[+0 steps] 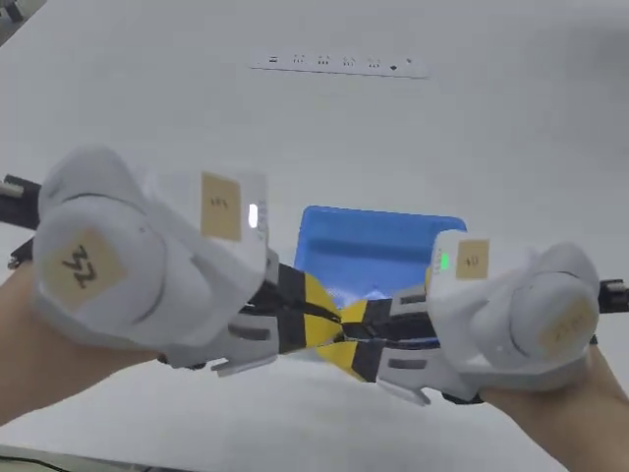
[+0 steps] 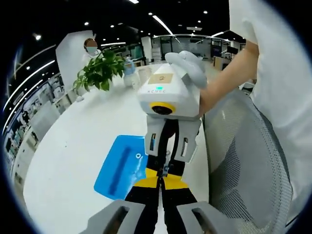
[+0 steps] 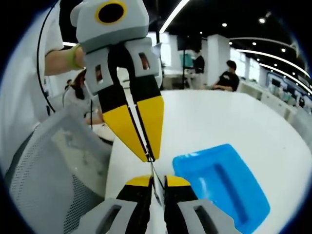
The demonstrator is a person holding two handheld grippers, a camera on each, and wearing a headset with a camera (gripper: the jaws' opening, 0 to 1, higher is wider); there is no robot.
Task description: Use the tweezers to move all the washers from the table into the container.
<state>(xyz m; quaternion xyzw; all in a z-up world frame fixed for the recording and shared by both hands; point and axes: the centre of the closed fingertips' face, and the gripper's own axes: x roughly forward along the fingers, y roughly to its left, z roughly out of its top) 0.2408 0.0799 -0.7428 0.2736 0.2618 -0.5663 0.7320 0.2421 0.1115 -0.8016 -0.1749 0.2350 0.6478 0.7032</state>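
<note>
While both grippers are held tip to tip at 6 o'clock of the head view, closest to the person, the tweezers (image 3: pixel 155 189) are seen in the right gripper view as a thin metal blade. It runs up between the yellow-tipped jaws of the right gripper (image 3: pixel 157 181). Those jaws stand a little apart on either side of the blade, and whether it is actually pressed cannot be told. At 12 o'clock from that blade the left gripper (image 3: pixel 148 155) is met. Its yellow jaws are drawn together to a point on the tweezers' far end, so it is judged to be clamped on them.

The tweezers are judged to be light, stiff along their length, springy across, and slick. A hold about midway along the flat arms is advised, so that the tips can be squeezed shut without the tool twisting.

Just beyond the jaws, at 12 to 1 o'clock in the head view, the blue container (image 1: pixel 378 246) is set on the white table (image 1: pixel 491 128). A small ring (image 2: pixel 138 156), possibly a washer, is seen on it in the left gripper view.

Well beyond, at 12 o'clock, a pale strip (image 1: pixel 339 64) bearing small dark marks is laid; these are too small to be told as washers. Washers would be expected to be flat, hard, light and slippery, so they are best pinched across the rim, through the hole.
</note>
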